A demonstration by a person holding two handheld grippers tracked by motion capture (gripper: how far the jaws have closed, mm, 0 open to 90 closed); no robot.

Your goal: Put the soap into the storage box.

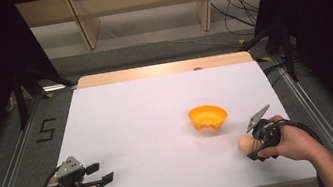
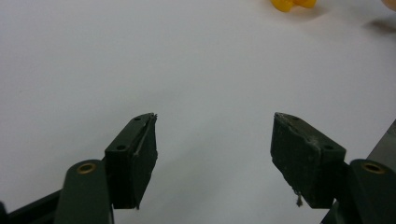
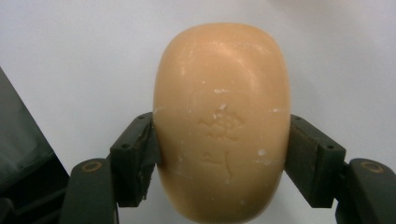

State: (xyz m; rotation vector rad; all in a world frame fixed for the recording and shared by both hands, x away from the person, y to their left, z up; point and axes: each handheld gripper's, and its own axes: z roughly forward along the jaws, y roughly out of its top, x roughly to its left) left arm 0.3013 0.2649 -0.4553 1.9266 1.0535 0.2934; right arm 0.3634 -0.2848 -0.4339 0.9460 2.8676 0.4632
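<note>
The peach-coloured soap bar (image 3: 219, 121) is clamped between both pads of the right gripper (image 1: 258, 142), just right of and nearer than the orange bowl (image 1: 208, 117) on the white table (image 1: 149, 126), while the left gripper (image 1: 94, 178), far left of the bowl, has wide, empty jaws.

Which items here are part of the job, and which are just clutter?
In the job:
- rounded peach-coloured soap bar, clamped between the right gripper fingers
- orange plastic dish, a likely drop-off just beyond the soap

Lying about:
- left gripper, open, idle
- white table sheet
- black cables on the floor behind
- "5" mark on the floor, left
</note>
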